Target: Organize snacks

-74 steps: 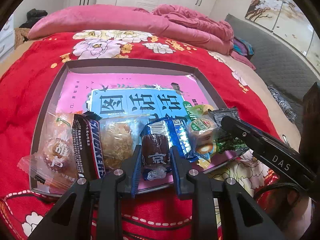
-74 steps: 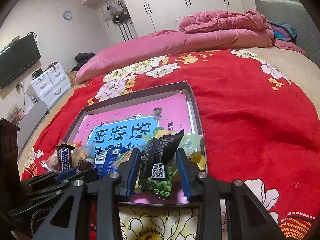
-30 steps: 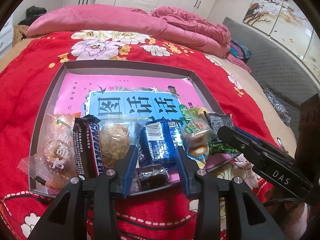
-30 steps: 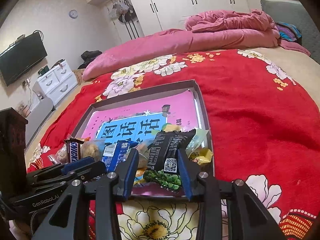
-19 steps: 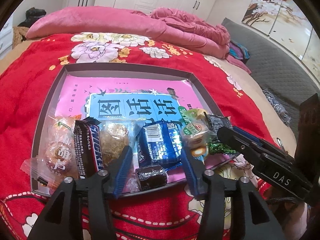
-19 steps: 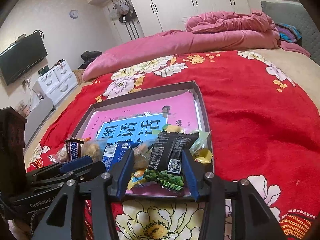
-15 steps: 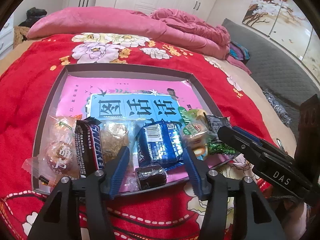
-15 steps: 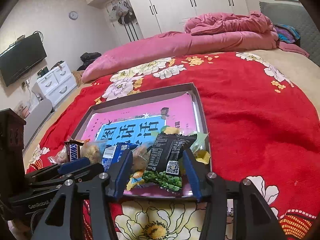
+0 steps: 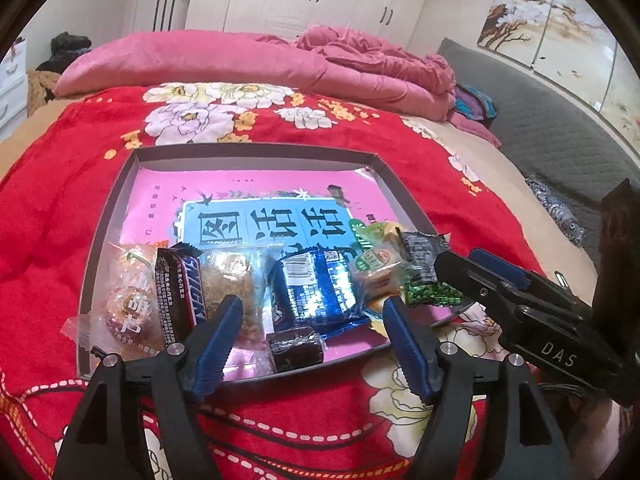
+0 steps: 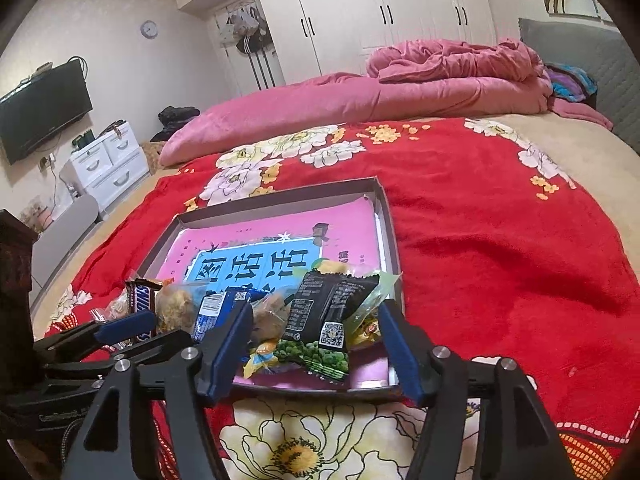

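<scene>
A shallow grey tray [image 9: 248, 154] with a pink and blue printed liner lies on the red bedspread. Along its near edge lies a row of snacks: a clear-wrapped cake [image 9: 128, 300], a Snickers bar [image 9: 180, 292], a floss bun [image 9: 236, 284], a blue packet [image 9: 316, 292], and a small brown candy [image 9: 294, 346]. My left gripper [image 9: 312, 308] is opening; the brown candy lies loose between its jaws. My right gripper [image 10: 316, 316] is also opening around the black and green pea packet [image 10: 324, 320], its pads clear of it. The tray [image 10: 388, 220] shows in the right wrist view too.
The red flowered blanket [image 10: 500, 240] spreads to the right of the tray. A pink quilt [image 9: 240, 60] is piled at the back. A TV [image 10: 44, 108] and white drawers [image 10: 108, 164] stand at the left; wardrobes line the far wall.
Both grippers have spread their jaws. The left has let go of the brown candy, now lying at the tray's near edge; the right has let go of the black and green packet.
</scene>
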A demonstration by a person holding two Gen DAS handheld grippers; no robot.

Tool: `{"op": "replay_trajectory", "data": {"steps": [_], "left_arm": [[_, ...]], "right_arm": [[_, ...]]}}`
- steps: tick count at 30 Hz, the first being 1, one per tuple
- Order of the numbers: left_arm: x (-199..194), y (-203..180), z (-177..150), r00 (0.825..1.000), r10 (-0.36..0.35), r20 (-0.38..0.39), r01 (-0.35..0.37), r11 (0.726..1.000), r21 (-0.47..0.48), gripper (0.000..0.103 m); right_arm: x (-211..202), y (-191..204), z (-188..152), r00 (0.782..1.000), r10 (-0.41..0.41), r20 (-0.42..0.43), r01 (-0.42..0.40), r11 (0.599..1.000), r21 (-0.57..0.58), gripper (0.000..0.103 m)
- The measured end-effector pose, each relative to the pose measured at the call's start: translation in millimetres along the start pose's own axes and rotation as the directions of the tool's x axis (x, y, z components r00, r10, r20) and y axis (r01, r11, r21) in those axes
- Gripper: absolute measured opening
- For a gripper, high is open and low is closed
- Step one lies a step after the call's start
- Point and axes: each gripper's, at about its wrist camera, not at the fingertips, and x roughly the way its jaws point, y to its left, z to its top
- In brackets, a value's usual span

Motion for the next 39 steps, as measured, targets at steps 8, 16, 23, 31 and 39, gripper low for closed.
{"op": "replay_trajectory", "data": {"steps": [8, 16, 23, 31, 39], "left_arm": [[-5.2, -3.6, -0.3, 1.000, 0.018, 0.022, -0.019, 1.000, 0.022, 0.076], [-17.0, -1.9, -2.2, 0.998, 0.031, 0.050, -0.032, 0.999, 0.018, 0.077], [-33.9, 0.6, -12.8, 0.998, 0.043, 0.044, -0.043, 0.999, 0.000, 0.077], [-58.8, 8.6, -34.1, 0.995, 0.096, 0.042, -0.093, 0.994, -0.058, 0.077], [-78.8, 13.3, -59.1, 0.987, 0.159, 0.005, -0.159, 0.985, -0.062, 0.077]], "right_arm": [[-6.5, -2.1, 2.0, 0.999, -0.018, 0.029, 0.018, 1.000, -0.003, 0.072], [-22.1, 1.4, 5.7, 0.996, -0.001, 0.089, 0.002, 1.000, -0.016, 0.081], [-39.7, 18.6, -0.2, 0.993, -0.007, 0.120, 0.018, 0.995, -0.094, 0.085], [-61.7, 46.0, -17.8, 0.991, -0.036, 0.125, 0.058, 0.982, -0.179, 0.097], [-78.1, 41.6, -39.6, 0.998, -0.045, 0.050, 0.049, 0.996, -0.074, 0.098]]}}
